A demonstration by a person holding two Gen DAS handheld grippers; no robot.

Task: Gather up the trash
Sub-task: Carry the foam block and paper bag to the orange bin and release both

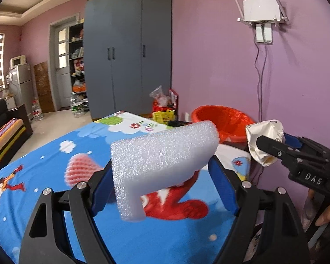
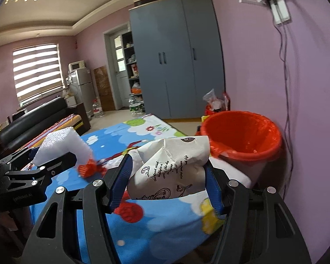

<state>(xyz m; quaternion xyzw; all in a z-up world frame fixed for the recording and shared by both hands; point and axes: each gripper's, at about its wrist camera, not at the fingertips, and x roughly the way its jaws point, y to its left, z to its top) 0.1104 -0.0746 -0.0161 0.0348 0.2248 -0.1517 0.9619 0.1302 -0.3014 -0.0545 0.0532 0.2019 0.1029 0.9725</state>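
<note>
My left gripper is shut on a white L-shaped foam block and holds it above the cartoon-print table. It also shows at the left of the right wrist view. My right gripper is shut on a crumpled white paper bag with black print, held above the table's right edge. In the left wrist view the bag sits at the right, close to the red-lined trash bin. The bin stands just beyond the bag, to its right, against the pink wall.
A pink foam fruit net lies on the table. A red foam net lies under the foam block. Snack bags and boxes stand behind the bin by the grey wardrobe. A black sofa lies left.
</note>
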